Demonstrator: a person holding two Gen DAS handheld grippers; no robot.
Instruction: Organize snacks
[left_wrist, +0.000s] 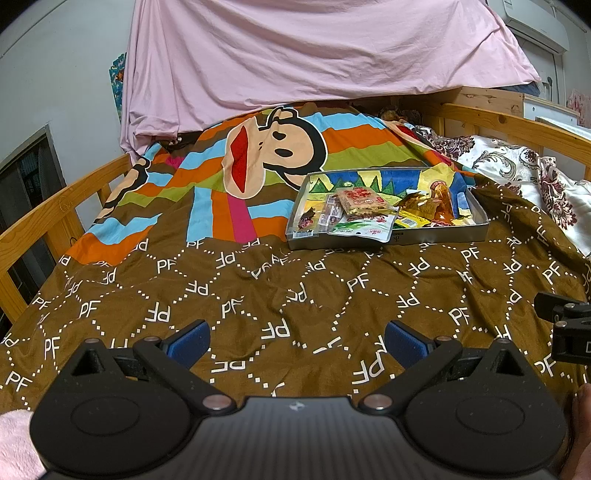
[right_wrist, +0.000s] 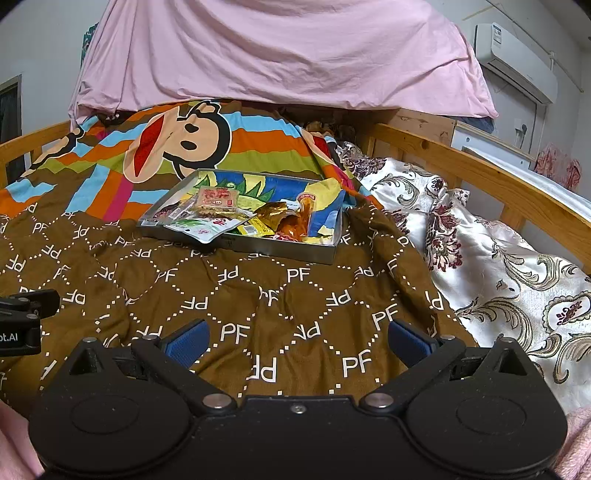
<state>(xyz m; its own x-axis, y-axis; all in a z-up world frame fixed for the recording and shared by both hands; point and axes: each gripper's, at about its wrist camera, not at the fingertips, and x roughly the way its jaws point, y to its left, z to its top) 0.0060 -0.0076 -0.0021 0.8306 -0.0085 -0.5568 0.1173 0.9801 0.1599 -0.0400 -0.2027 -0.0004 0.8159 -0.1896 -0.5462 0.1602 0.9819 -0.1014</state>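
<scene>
A shallow metal tray (left_wrist: 384, 242) (right_wrist: 280, 251) with a colourful picture inside lies on the brown quilt and holds several snack packets. Among them are a red-labelled packet (left_wrist: 364, 199) (right_wrist: 216, 201), a white and green packet (left_wrist: 364, 229) (right_wrist: 201, 227), and amber and yellow packets (left_wrist: 432, 208) (right_wrist: 291, 219). My left gripper (left_wrist: 297, 341) hovers open over the quilt, well short of the tray, with nothing between its blue pads. My right gripper (right_wrist: 297, 341) is likewise open and empty, nearer the bed's right side. Each gripper's edge shows in the other's view.
The brown PF-patterned quilt (left_wrist: 258, 295) (right_wrist: 240, 295) covers the bed, with a striped monkey-print cover (left_wrist: 266, 147) behind. A pink sheet (left_wrist: 314, 55) hangs at the back. Wooden rails (left_wrist: 40, 225) (right_wrist: 480, 177) border both sides. A floral satin cloth (right_wrist: 498, 266) lies at the right.
</scene>
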